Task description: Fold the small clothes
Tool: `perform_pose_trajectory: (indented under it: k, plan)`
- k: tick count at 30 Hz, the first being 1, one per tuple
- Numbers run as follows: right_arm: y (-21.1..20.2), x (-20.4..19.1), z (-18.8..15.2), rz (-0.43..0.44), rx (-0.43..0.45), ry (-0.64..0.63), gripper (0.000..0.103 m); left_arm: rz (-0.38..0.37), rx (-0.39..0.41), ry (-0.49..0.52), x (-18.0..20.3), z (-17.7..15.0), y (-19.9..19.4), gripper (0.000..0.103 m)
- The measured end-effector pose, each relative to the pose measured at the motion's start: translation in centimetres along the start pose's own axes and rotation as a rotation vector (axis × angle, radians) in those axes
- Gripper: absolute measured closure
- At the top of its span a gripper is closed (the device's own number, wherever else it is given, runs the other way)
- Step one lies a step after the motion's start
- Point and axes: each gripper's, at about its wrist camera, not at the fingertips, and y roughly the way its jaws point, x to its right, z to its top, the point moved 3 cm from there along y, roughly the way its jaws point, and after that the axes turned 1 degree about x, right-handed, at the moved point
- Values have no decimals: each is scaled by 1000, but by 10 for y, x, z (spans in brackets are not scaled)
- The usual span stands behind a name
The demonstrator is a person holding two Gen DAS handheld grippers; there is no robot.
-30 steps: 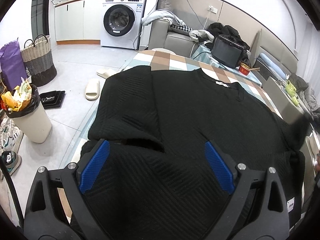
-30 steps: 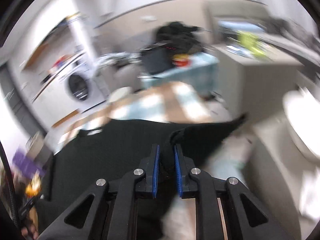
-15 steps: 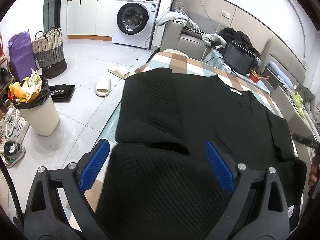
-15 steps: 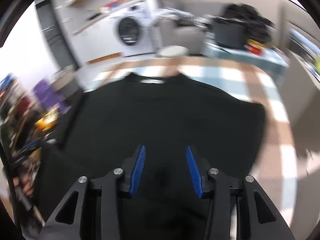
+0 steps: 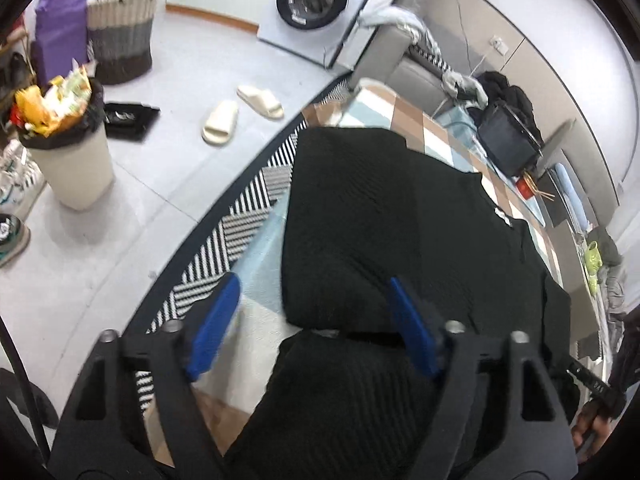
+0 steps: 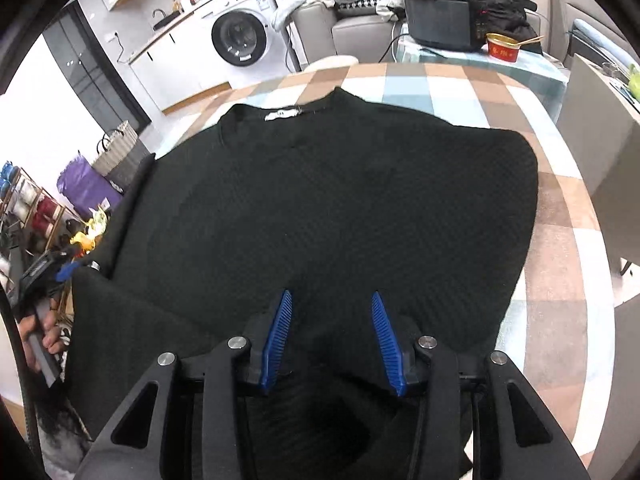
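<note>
A black knitted sweater [image 6: 332, 200] lies spread over the checked tabletop [image 6: 560, 216], neck end away from both cameras, with a white label [image 6: 282, 114] at the collar. In the right wrist view the right claw [image 6: 331, 338] hangs over the sweater's near part; its blue pads stand apart with only flat cloth below and nothing pinched, so it is open. The garment's right side forms a rounded edge near the table's rim. At the left border of that view a hand [image 6: 38, 334] grips the other tool, next to a dark fold of the sweater. In the left wrist view the left claw [image 5: 316, 322] is over the sweater's left edge, where a folded-in sleeve [image 5: 348, 216] lies across the body as a thick dark panel; its jaws are closing, the rounded lower end of that fold sits between the blue pads, and they do not yet press on it. Beside the tabletop a striped black-and-white rug [image 5: 240, 216] covers the floor. Farther off stand a white bin [image 5: 68, 148] stuffed with wrappers, a pair of pale slippers [image 5: 240, 116], a woven basket [image 5: 120, 32] and a washing machine [image 5: 316, 4]
</note>
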Motion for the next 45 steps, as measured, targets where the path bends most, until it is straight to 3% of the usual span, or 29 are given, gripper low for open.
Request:
perform_pose_trajectory:
  k: [2,4,7,14,19,23,25,27,29,31,33,39,41,45]
  plan:
    - [-3,-3,-3,8,9,3,60,3,-30,-15,2,0,11,53]
    - [-6,-2,-4,8,19,11,60,2,-53,-21,5,-2,20,78]
    - [-8,2,-6,12,25,27,59,16,-20,-4,10,-3,21,94]
    - [-8,2,-11,29,41,51,59,-9,86,52,37,6,-10,99]
    - [-14,3,-15,46,58,64,59,-108,151,200,111,14,-29,99]
    - [-22,4,-18,44,74,69,59,-245,104,328,190,-1,-17,100]
    - [-25,6,-19,41,80,77,59,-321,36,418,228,-21,-5,100]
    - [-25,8,-20,33,79,84,58,-328,-15,486,251,-38,4,98]
    - [-26,11,-21,17,76,91,58,-300,-34,514,257,-50,7,83]
    - [-29,14,-23,11,82,94,58,-299,-18,493,248,-56,2,51]
    - [-30,18,-22,-3,80,93,58,-295,4,448,231,-54,-4,41]
    - [-30,20,-14,-50,68,68,56,-182,9,329,166,-49,-3,40]
    - [-24,7,-8,-51,57,20,44,-165,0,306,149,-50,-2,39]
    - [3,-25,0,-27,11,-77,41,-150,5,312,135,-57,-5,35]
